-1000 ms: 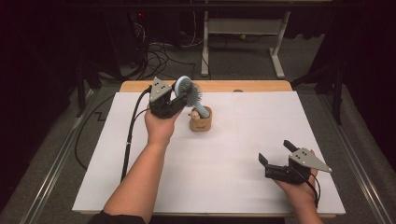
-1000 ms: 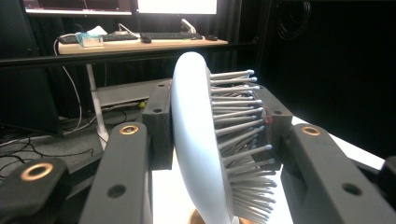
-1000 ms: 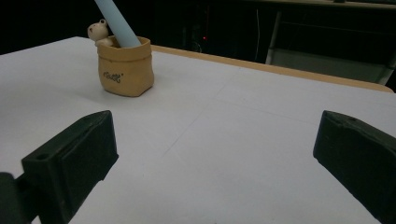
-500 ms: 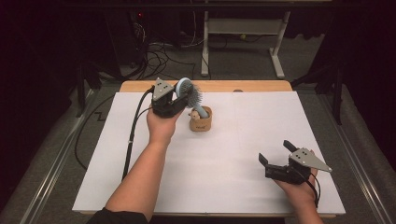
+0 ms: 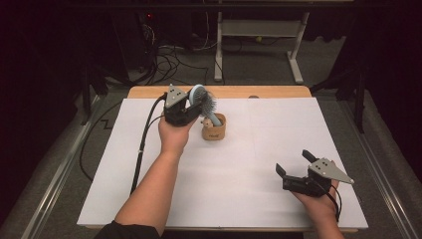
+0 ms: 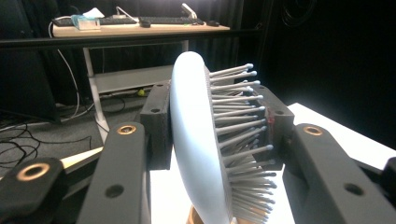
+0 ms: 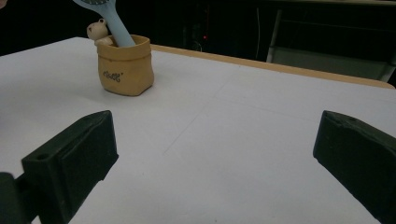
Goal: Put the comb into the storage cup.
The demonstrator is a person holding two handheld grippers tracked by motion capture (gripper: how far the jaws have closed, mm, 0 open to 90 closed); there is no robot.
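A light blue hairbrush (image 5: 200, 97) stands tilted, with its handle (image 7: 112, 22) down in a small tan pouch-shaped holder (image 5: 214, 130) at the far middle of the white table. My left gripper (image 5: 195, 103) is shut on the brush head. In the left gripper view its pads press on the smooth back and on the bristle side of the hairbrush (image 6: 196, 149). A little beige figure (image 7: 97, 30) peeks out of the holder (image 7: 125, 65). My right gripper (image 5: 292, 162) rests near the table's front right, open with nothing between its jaws, and it faces the holder across bare table.
The white sheet (image 5: 259, 149) covers the table up to a wooden strip (image 5: 234, 91) along the far edge. The left gripper's black cable (image 5: 144, 139) trails down the table's left side. Beyond the table are floor cables and a metal desk frame (image 5: 259, 35).
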